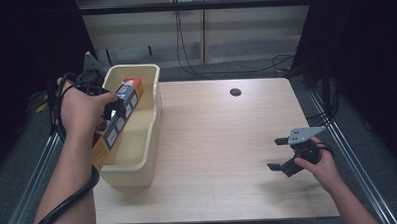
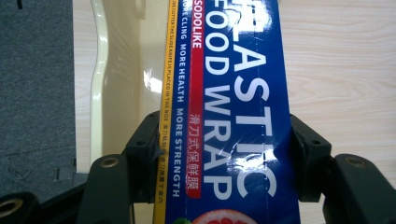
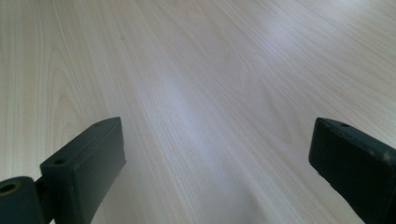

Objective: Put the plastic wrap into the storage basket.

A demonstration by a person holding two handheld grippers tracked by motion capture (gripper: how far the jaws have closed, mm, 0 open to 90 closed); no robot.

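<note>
The plastic wrap box (image 1: 116, 126) is pinched across its width between the jaws of my left gripper (image 1: 112, 109), lying slanted over the near-left rim of the cream bin (image 1: 154, 111), its far end above the bin's inside. Well to the right of the bin, my right gripper (image 1: 278, 153) hovers low over the bare wooden table (image 1: 222, 141), jaws spread wide around nothing.
</note>
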